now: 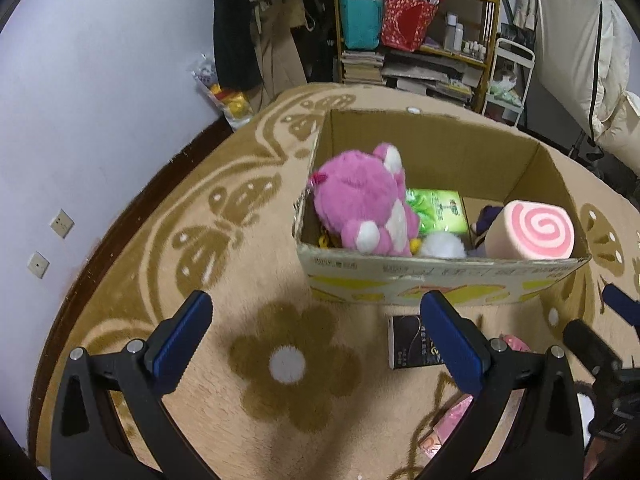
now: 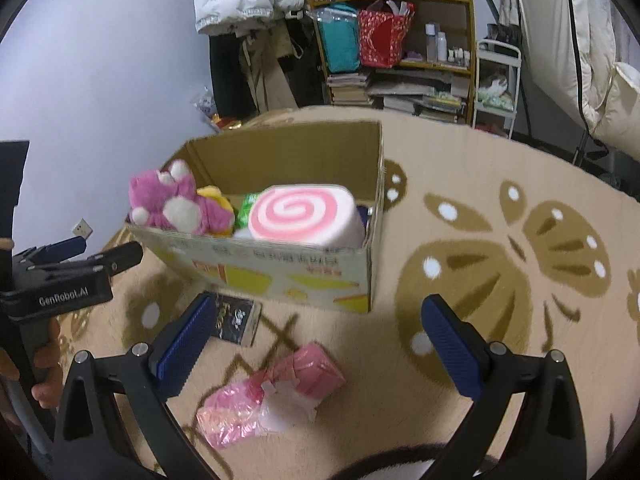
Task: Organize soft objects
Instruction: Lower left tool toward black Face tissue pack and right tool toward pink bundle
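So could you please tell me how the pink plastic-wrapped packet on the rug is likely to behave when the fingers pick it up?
The pink plastic-wrapped packet will probably crinkle and feel slippery, given its glossy film. Its loose, crumpled end suggests it may sag rather than stay stiff. It looks light, and its flat sides make rolling unlikely.

free: bare carpet [image 1: 224, 420] before the box | blocked: box wall [image 1: 440, 276]; black packet [image 1: 408, 344], pink bag [image 2: 272, 392] lying in front
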